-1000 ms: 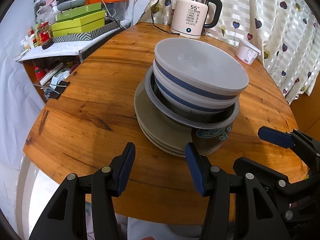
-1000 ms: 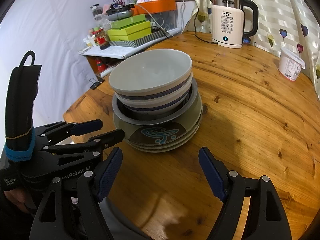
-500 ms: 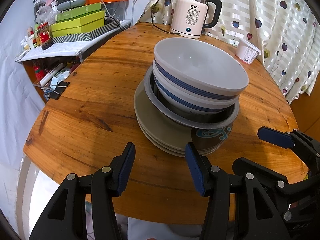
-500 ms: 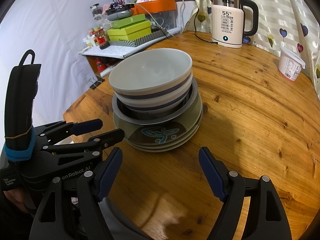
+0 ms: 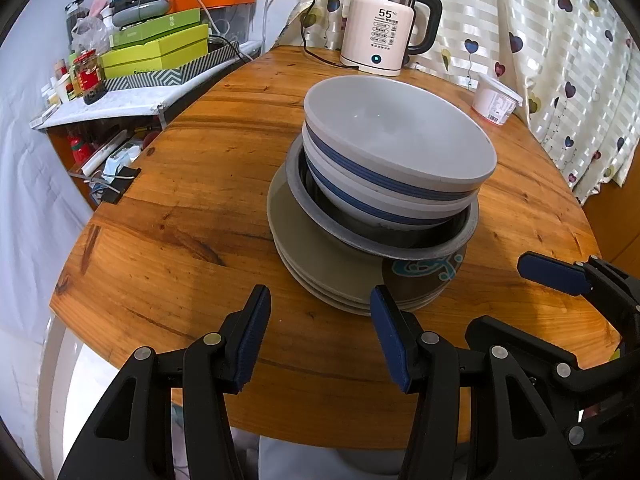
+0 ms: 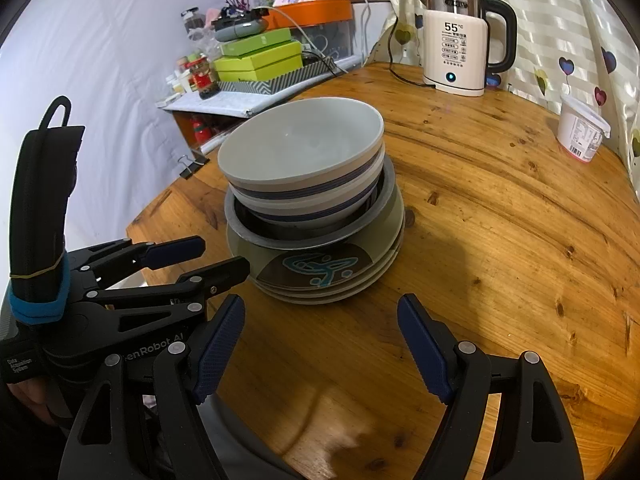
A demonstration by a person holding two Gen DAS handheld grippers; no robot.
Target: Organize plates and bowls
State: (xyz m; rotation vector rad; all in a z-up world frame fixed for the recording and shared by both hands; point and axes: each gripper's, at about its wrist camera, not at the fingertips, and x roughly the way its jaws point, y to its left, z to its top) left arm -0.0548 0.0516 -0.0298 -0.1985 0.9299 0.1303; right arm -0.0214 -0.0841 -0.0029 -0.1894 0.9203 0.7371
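Two white, blue-banded bowls (image 5: 396, 160) nest inside a grey metal basin (image 5: 384, 236), atop stacked olive plates (image 5: 320, 272) on the worktop (image 5: 180, 216); left claw (image 5: 320, 332) and right claw (image 6: 320, 340) gape empty at six o'clock.

Round wooden table (image 5: 192, 216), stacked plates (image 5: 320, 276) near its middle, kettle (image 5: 384, 28) and tub (image 5: 494, 98) at the far edge

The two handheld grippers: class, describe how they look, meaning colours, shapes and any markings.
Both are black plastic clamp-style frames with silver rivets. The left gripper and right gripper each have jaws faced with dark blue textured pads. In the right wrist view, the left one shows white lettering ending "enRobot AI", a small "Data Acquisition System" label, and an upright black handle with a blue band and a thin elastic band.
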